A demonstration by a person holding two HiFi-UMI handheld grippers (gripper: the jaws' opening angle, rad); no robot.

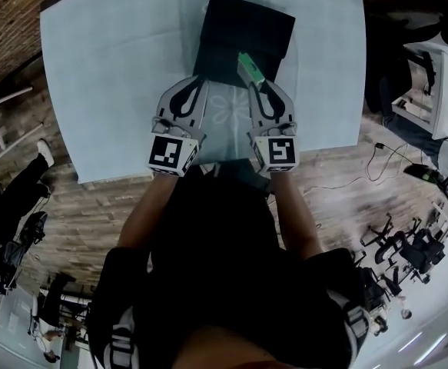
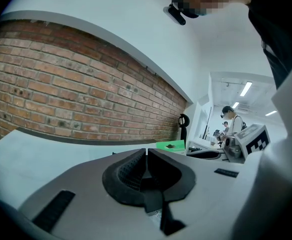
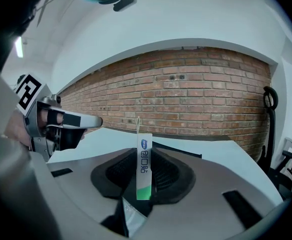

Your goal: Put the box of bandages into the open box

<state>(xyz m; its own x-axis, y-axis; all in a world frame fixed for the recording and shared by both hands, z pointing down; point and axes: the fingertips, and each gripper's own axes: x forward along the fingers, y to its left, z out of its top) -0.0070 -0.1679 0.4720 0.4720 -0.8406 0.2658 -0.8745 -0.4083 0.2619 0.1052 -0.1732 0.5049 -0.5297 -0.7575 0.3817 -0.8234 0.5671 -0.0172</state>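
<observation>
Clamped bandage box (image 1: 250,69) hangs at near edge of open box (image 1: 231,21)
The right claw (image 1: 256,83) grips it edge-on, long axis pointing far, opening just beyond; the left claw (image 1: 200,80) is clenched empty alongside.

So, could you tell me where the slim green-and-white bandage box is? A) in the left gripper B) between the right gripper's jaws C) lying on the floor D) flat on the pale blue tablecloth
B: the right gripper view shows the slim green-and-white bandage box standing edge-on in the right gripper, whose pads press on it.
</observation>
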